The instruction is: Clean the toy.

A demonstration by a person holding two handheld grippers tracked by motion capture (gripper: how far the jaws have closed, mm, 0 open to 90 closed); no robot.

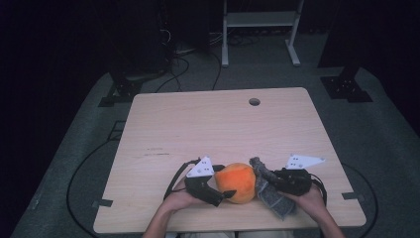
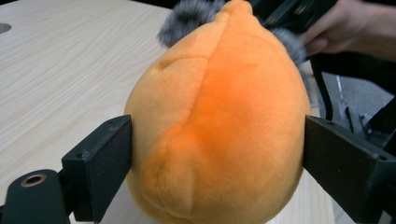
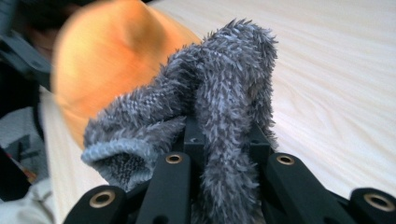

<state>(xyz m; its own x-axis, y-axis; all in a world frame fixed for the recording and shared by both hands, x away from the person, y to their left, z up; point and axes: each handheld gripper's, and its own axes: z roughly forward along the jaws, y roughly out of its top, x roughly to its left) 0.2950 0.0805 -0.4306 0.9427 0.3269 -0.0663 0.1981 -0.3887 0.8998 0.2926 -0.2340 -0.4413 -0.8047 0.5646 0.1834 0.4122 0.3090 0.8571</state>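
An orange plush fruit (image 1: pixel 237 181) lies near the table's front edge between my two grippers. My left gripper (image 1: pixel 224 195) has a jaw on each side of the plush (image 2: pixel 219 126). Its pads (image 2: pixel 112 158) rest at the plush's sides without denting it, so it stands open. My right gripper (image 1: pixel 270 179) is shut on a grey fuzzy cloth (image 1: pixel 275 198), which hangs down toward the front edge. In the right gripper view the cloth (image 3: pixel 224 93) bunches up over the closed jaws, with the blurred orange plush (image 3: pixel 107 56) just beyond it.
The wooden table (image 1: pixel 198 124) has a round cable hole (image 1: pixel 254 101) near its far edge. On the grey carpet behind stand a white frame (image 1: pixel 260 20) and black stands with cables (image 1: pixel 124 89). The person's hands hold both grippers at the front edge.
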